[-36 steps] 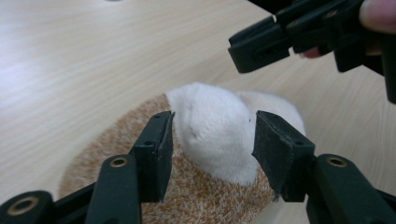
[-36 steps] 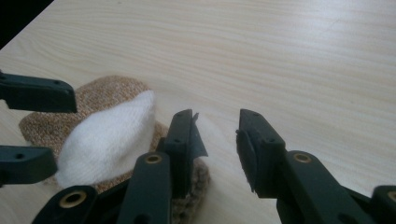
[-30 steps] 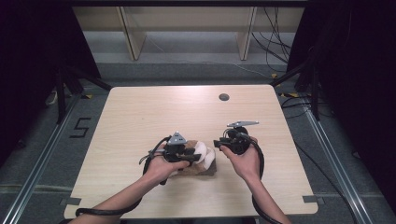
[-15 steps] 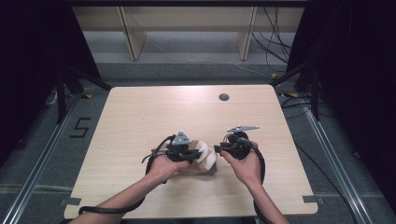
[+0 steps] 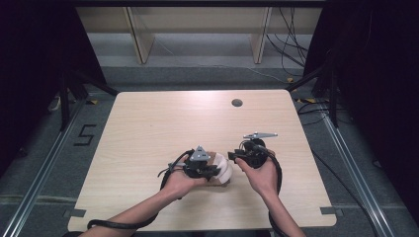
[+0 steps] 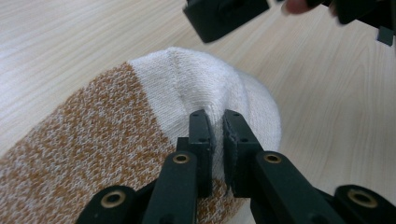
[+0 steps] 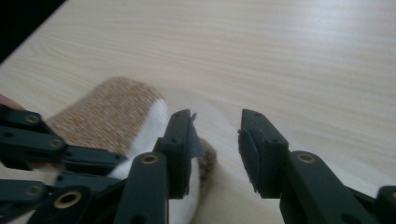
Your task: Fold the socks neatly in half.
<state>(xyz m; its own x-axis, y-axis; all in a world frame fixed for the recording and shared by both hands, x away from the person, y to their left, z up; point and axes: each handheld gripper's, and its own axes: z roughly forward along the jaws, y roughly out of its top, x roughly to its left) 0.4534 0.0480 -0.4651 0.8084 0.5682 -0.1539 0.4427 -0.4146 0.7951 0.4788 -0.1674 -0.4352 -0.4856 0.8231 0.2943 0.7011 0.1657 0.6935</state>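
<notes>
1. A pale wooden table (image 5: 148, 128) carries the work, with a knitted sock (image 6: 154, 116), white at the toe and orange-flecked behind, lying near its front edge.
2. The left gripper (image 6: 215, 122) pinches a fold of the sock's white toe, jaws nearly together on the fabric.
3. The right gripper (image 7: 215, 122) hangs just beside the sock, jaws apart and empty; it looks best brought squarely onto the knit before closing, clear of the left one.
</notes>
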